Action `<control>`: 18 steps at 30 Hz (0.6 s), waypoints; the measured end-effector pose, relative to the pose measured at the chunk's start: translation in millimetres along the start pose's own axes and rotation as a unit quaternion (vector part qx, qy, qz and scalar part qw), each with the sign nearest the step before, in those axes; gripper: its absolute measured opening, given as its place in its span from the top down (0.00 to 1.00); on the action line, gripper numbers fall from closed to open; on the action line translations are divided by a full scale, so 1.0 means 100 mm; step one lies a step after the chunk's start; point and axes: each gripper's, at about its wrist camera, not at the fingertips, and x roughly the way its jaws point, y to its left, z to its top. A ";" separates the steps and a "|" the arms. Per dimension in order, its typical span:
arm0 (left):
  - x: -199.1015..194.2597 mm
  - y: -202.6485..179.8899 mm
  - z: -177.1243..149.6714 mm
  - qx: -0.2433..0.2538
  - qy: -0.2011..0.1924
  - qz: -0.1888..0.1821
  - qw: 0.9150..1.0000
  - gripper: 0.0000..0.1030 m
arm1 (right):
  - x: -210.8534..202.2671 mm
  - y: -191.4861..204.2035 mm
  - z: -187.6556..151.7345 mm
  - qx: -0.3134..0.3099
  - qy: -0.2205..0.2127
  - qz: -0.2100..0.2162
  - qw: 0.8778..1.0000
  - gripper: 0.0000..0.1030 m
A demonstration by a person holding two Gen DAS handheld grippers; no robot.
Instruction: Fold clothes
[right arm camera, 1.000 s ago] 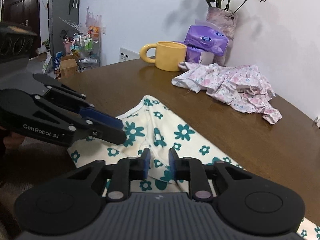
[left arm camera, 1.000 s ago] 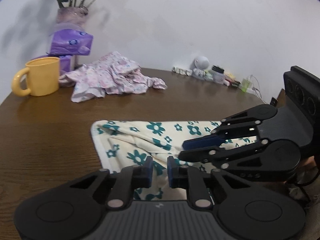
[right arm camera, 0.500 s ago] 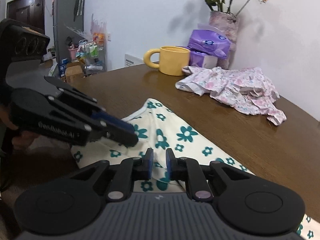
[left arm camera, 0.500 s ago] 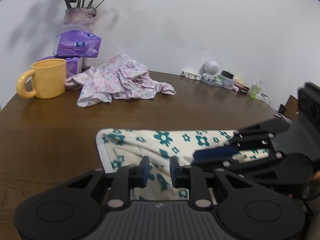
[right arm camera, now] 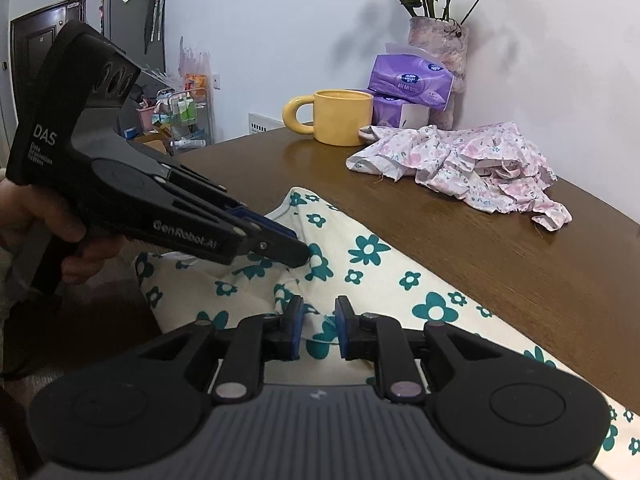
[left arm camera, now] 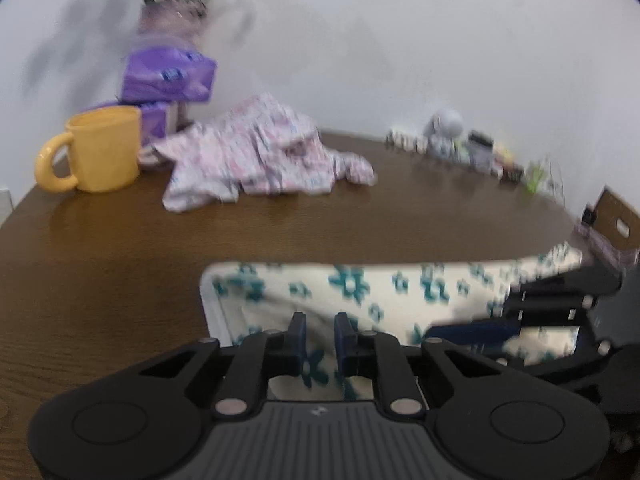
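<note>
A person's hand (right arm camera: 48,236) grips the black handle of the left gripper (right arm camera: 296,254), angled down toward the near edge of the dark brown wooden tabletop (right arm camera: 500,248), its tips pressed into a raised fold of the cream cloth printed with teal flowers (right arm camera: 372,256). In its own blurred view, the left gripper (left arm camera: 320,330) has cloth between its blue pads, and its jaws are closing; whether the pads already press the fabric cannot be told through the blur. The right gripper (right arm camera: 318,322) also points downward over the cloth, its jaws opening, with a narrow gap and a bunched fold of fabric lying between the blue pads without clear contact. In the left wrist view the right gripper (left arm camera: 460,330) enters from the right edge, smeared and partly cut off.

The flowered cloth (left arm camera: 360,292) lies along the tabletop's near edge, partly draped over it, its lower part hidden behind both gripper bodies. Farther back sits a crumpled pink-and-white floral garment (right arm camera: 464,164), well apart from the cloth. Behind it stand a yellow ceramic mug (right arm camera: 340,116), stacked purple tissue packs (right arm camera: 408,80) and a mottled vase of dried flowers (right arm camera: 438,40), its blooms cut off at the frame's top. Small items along the far wall (left arm camera: 456,140) are too blurred to identify.
</note>
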 end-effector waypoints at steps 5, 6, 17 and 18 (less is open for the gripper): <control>0.08 -0.06 0.13 0.016 -0.007 0.005 1.000 0.87 | -0.04 -0.10 -0.02 0.020 -0.006 -0.001 1.000 0.79; 0.14 -0.08 0.12 0.025 0.002 0.011 1.000 0.87 | -0.04 -0.12 -0.03 0.023 -0.005 -0.003 1.000 0.78; 0.13 0.08 0.08 -0.008 -0.012 0.020 1.000 0.86 | -0.01 -0.09 -0.13 0.011 0.001 -0.013 1.000 0.71; 0.11 0.11 0.11 -0.010 -0.019 0.030 0.999 0.86 | -0.01 -0.09 -0.13 0.012 0.000 -0.012 1.000 0.70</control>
